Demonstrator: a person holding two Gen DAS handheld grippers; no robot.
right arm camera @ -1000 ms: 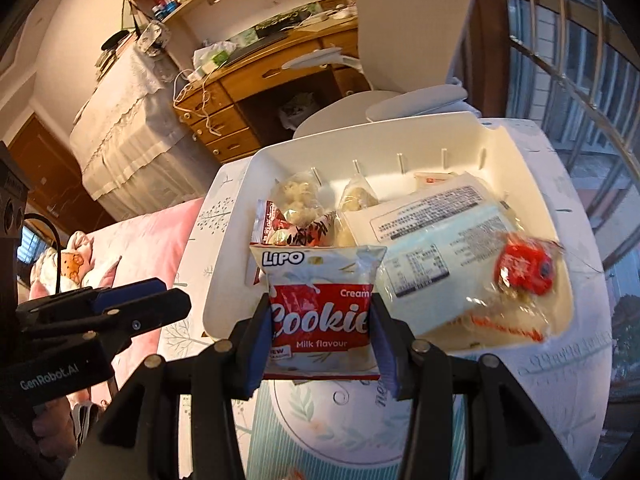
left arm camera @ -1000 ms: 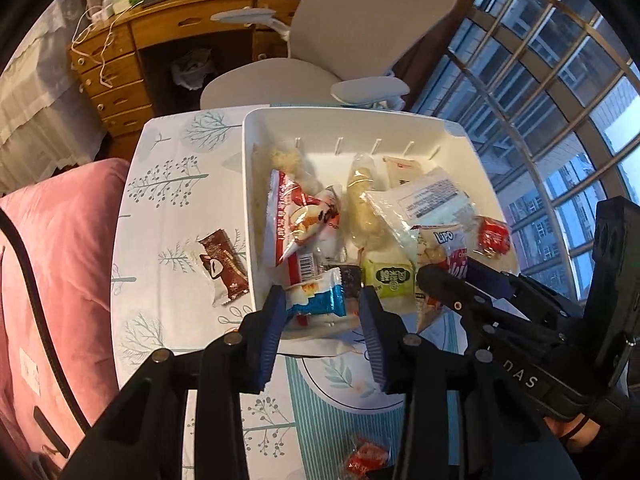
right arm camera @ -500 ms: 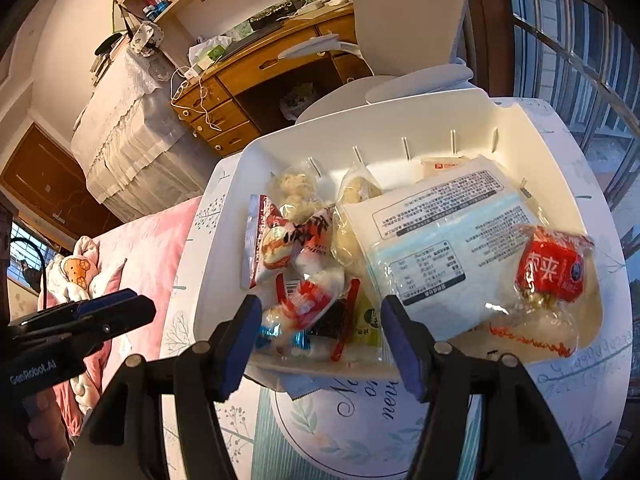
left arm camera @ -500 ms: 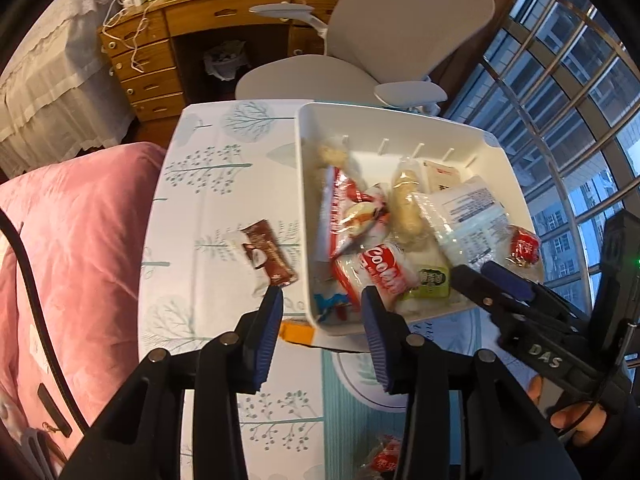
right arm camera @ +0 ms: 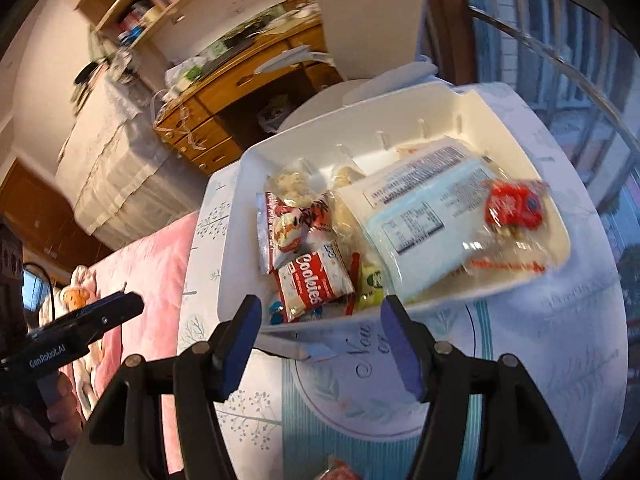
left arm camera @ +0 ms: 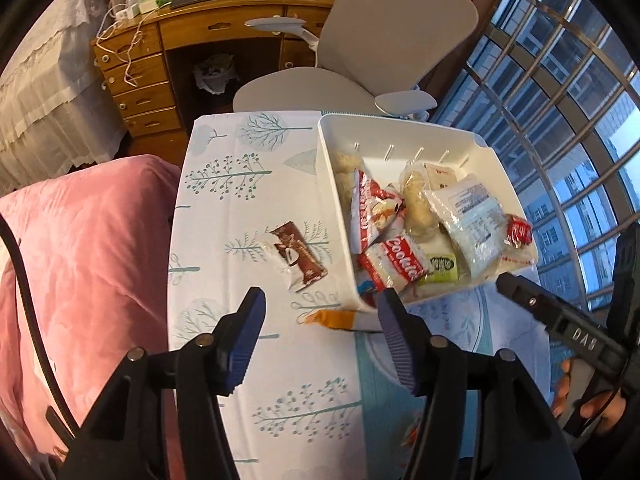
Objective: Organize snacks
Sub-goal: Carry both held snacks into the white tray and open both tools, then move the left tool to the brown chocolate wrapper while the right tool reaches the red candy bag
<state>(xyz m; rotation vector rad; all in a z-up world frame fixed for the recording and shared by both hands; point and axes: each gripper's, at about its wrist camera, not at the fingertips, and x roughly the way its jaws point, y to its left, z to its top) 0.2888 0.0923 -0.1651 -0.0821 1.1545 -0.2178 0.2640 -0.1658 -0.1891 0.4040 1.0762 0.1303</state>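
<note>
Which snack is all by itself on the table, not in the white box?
The brown chocolate packet. It lies alone on the tree-print tablecloth, left of the white bin; the cookies packet and the others are piled inside.

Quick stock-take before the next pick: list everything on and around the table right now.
white bin: 1, white, on the table's window side
Cookies packet: 1, red and white, in the bin's near corner
red-and-white snack bag: 1, in the bin, left side
green packet: 1, in the bin, near edge
pale blue labelled pack: 1, in the bin, right half
small red packet: 1, in the bin, far right
brown wrapper: 1, on the tablecloth left of the bin
orange-and-white packet: 1, against the bin's near wall
tablecloth: 1, white with tree print
office chair: 1, grey, behind the table
left gripper: fingers open, empty
right gripper: fingers open, empty
</note>
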